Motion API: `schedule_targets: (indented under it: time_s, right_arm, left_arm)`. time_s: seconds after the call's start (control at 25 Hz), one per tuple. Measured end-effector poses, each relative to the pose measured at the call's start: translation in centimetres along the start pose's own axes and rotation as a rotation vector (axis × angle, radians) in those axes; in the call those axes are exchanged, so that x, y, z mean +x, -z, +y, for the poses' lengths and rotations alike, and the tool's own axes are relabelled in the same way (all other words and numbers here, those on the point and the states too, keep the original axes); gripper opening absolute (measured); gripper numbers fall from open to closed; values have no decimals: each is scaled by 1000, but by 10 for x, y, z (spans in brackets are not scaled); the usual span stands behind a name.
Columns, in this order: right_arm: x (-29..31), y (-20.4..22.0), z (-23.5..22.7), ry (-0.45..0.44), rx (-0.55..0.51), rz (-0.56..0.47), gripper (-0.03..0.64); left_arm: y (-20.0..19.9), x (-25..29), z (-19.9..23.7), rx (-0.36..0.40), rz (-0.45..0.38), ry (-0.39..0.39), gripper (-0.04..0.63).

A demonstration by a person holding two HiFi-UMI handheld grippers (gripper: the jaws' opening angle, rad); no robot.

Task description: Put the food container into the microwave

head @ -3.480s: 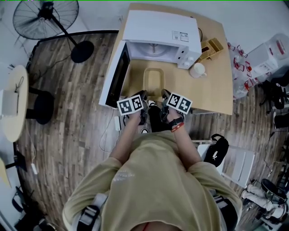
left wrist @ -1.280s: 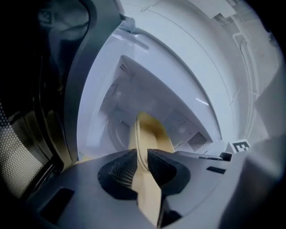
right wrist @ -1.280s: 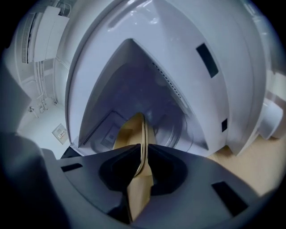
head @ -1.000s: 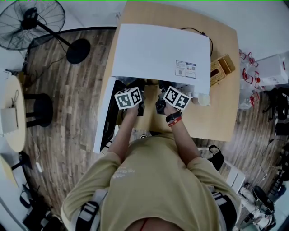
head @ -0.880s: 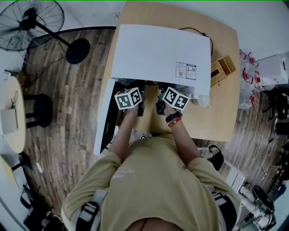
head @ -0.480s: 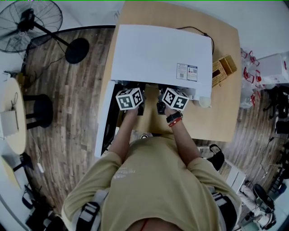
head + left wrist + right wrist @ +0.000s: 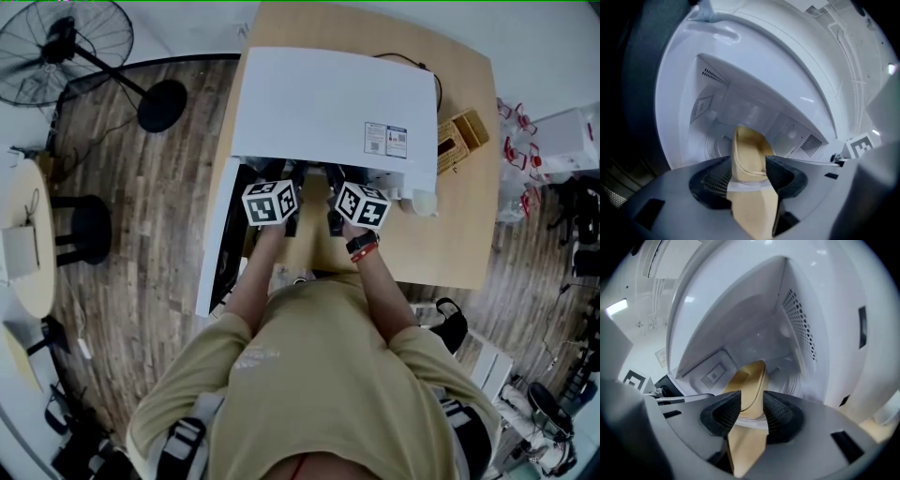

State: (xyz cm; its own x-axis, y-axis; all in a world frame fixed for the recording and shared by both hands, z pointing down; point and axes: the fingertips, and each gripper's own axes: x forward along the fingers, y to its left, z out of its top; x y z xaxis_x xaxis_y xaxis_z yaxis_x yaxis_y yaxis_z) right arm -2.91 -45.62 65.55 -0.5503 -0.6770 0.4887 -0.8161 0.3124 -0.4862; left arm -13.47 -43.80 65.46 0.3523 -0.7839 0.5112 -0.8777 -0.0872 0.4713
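The white microwave [image 7: 333, 103] stands on the wooden table [image 7: 461, 225] with its door [image 7: 217, 234] swung open to the left. Both grippers reach into its mouth. My left gripper [image 7: 749, 176] is shut on one rim of the beige food container [image 7: 747, 152]. My right gripper [image 7: 751, 414] is shut on the opposite rim of the same container [image 7: 749, 380]. Held between them, the container hangs inside the white cavity [image 7: 740, 108], above the glass turntable [image 7: 715, 145]. From the head view only the marker cubes of the left gripper [image 7: 272, 202] and right gripper [image 7: 364, 205] show; the microwave's top hides the container.
A wooden organiser box [image 7: 461, 139] and a white cup [image 7: 424, 202] sit on the table right of the microwave. A floor fan [image 7: 66, 42] stands at the far left, with a round side table [image 7: 23, 234] and black stool [image 7: 80, 230] on the floor.
Earlier the container rested on the table before the microwave with both grippers at its near end. Since then both grippers have carried it forward into the cavity, edging deeper over the last second.
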Motion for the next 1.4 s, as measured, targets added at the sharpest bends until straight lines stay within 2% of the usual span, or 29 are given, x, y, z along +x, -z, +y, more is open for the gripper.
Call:
schedule_targets:
  time_s: [0.2,0.52,0.88,1.4]
  right_arm:
    - [-23,6,6,-10,-8,-16,146]
    - [-66,21,23,-10,-95,-33,143]
    - [-117,36,51,-15,-185,-88,96]
    - [-167,56,78,-6,-258,-151,43]
  left_arm:
    - [12,-20,-9,35,1,-19,222]
    - [30,-64,-26,102,-23,-33,215]
    - [47,-123,-45,178,-103,-37,139]
    - [71,-179,-54,219,-172,-51,54]
